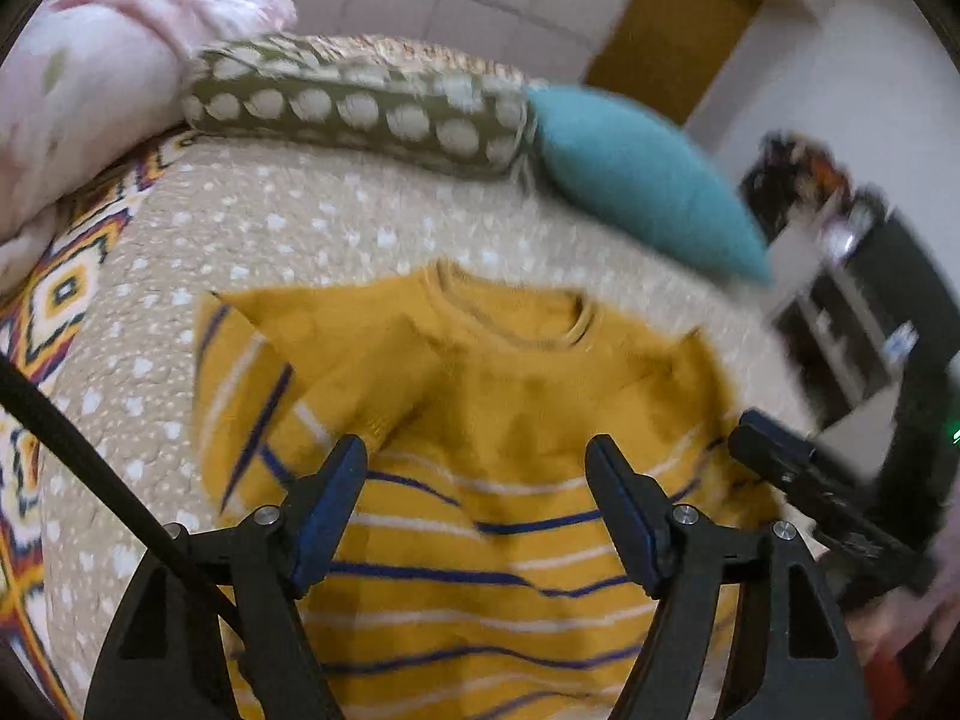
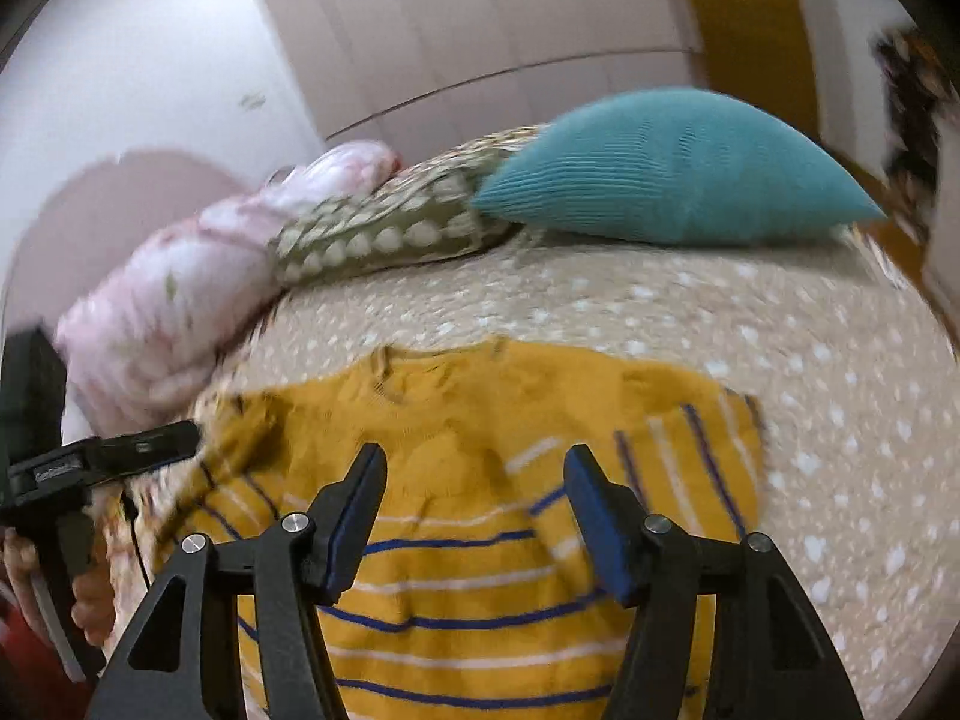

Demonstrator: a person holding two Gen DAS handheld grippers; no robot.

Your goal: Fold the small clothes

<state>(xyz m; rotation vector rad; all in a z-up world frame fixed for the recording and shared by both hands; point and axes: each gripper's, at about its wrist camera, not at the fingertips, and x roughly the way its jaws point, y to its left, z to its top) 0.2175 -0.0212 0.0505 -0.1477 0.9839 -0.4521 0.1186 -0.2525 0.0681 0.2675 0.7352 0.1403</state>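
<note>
A mustard striped sweater (image 1: 498, 480) lies flat on the dotted bedspread (image 1: 288, 222), collar toward twelve o'clock. The left gripper (image 1: 477, 456) and right gripper (image 2: 474, 462) hover above it, jaws wide apart, holding nothing. A teal pillow (image 2: 672, 180) sits at one o'clock.

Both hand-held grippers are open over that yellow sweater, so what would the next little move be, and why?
Probably lower both and pinch the near hem. The sweater lies flat on the bedspread, sleeves already folded in over the chest. The left hand-held gripper and the right hand-held gripper both hang open above the striped body, holding nothing. So folding the bottom up towards the collar looks like what is left.
</note>
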